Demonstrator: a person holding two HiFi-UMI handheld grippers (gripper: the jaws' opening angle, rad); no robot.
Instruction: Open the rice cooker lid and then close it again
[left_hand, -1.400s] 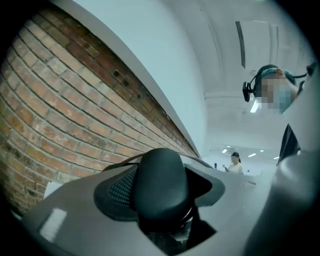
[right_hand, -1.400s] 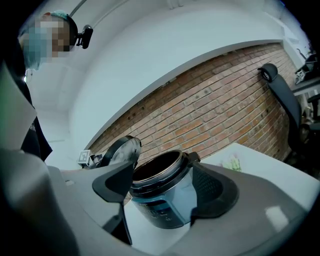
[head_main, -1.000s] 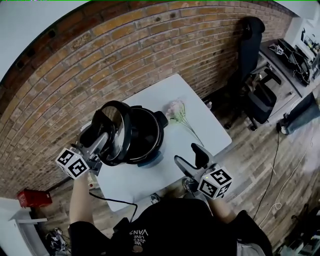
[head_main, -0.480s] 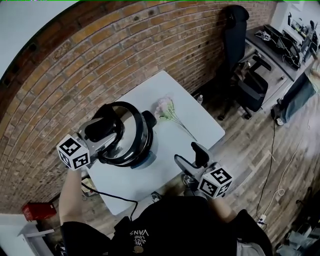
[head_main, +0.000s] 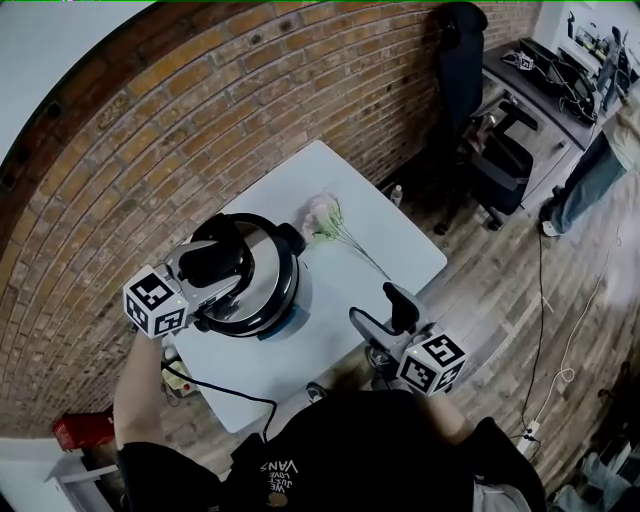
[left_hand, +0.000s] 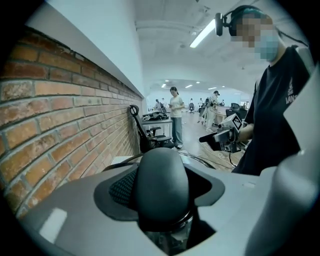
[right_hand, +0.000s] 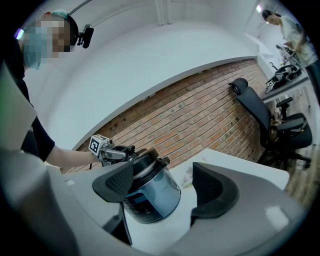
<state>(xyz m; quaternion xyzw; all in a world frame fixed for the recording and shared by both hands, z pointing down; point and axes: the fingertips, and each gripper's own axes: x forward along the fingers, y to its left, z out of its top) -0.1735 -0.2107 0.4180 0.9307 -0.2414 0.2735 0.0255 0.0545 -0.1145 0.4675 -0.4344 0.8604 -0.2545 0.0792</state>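
The rice cooker (head_main: 272, 308), black on top with a blue-grey body (right_hand: 152, 197), stands at the left of the white table (head_main: 390, 245). Its glass lid (head_main: 262, 280) lies low over the pot, slightly tilted. My left gripper (head_main: 222, 262) reaches over the lid from the left and is shut on the lid's black handle (left_hand: 162, 182), which fills the gap between the jaws. My right gripper (head_main: 383, 311) hovers at the table's front edge, open with nothing between its fingers; in the right gripper view it (right_hand: 165, 187) faces the cooker from a distance.
A pink flower stem (head_main: 330, 222) lies on the table just right of the cooker. A brick wall (head_main: 200, 110) runs behind the table. A black power cable (head_main: 215, 385) hangs off the front left edge. An office chair (head_main: 490, 150) and a person (head_main: 600, 170) are at the far right.
The lid has swung down from standing upright to lying low over the pot, my left gripper going down with it on the handle. The right gripper has hardly moved.
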